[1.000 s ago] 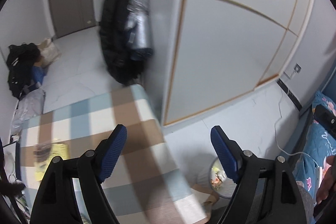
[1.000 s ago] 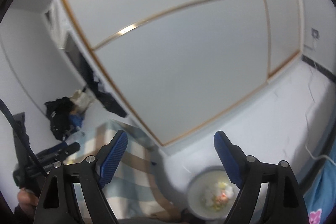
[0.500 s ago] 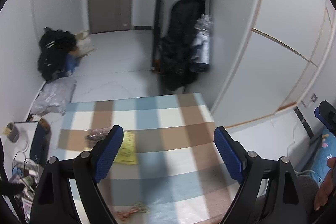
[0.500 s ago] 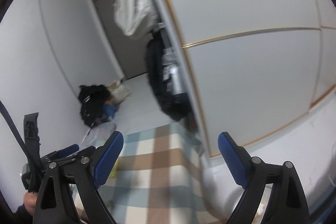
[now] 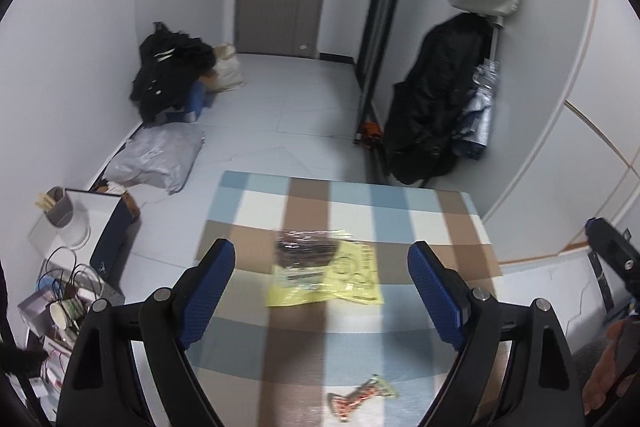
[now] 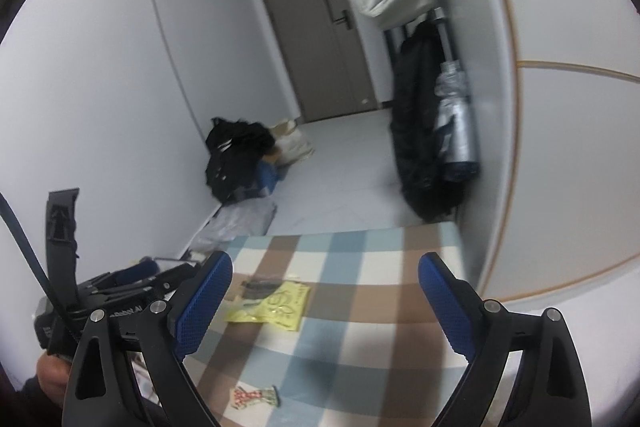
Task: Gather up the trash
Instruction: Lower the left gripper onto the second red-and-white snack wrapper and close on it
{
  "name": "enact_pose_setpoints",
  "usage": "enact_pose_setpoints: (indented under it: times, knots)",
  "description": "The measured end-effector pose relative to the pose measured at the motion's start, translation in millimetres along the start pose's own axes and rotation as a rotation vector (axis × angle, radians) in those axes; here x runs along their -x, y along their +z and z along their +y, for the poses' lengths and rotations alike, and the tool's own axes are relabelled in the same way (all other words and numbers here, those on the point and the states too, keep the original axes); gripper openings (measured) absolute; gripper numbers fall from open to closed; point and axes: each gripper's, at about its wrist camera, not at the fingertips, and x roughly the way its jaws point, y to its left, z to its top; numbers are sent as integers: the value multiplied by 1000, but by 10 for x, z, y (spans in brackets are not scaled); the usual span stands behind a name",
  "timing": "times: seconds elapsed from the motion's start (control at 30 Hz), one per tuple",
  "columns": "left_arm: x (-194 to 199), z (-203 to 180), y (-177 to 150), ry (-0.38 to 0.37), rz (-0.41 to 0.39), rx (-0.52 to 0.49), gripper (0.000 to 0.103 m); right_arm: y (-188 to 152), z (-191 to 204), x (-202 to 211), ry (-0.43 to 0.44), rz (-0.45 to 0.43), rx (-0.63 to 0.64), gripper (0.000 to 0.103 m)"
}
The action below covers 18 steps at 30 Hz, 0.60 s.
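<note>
Yellow wrapper (image 5: 326,277) flat mid-tablecloth; small red-patterned wrapper (image 5: 360,395) crumpled near front edge.

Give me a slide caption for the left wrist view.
Open left tongs over a checked table, aimed at a yellow wrapper, with a small red wrapper nearer the camera.

Print on yellow wrapper (image 5: 325,277) blurred, small red wrapper (image 5: 362,395) smeared, person's hand (image 6: 50,381) cut off by edge

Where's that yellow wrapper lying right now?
The yellow wrapper lies flat near the middle of the checked tablecloth, a dark clear packet overlapping its far edge and a small red-patterned wrapper nearer the camera.
</note>
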Motion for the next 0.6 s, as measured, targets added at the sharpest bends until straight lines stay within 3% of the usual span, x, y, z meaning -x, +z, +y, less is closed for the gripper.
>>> enact_pose_setpoints:
  times: [0.23,0.6]
  knots:
    - [-100,323,-89,12,40,24,86,-47,311,-507,86,54,75,95]
    - [-448,401,-360,-96,215,5,86,-136,350,-913,134,48,103,95]
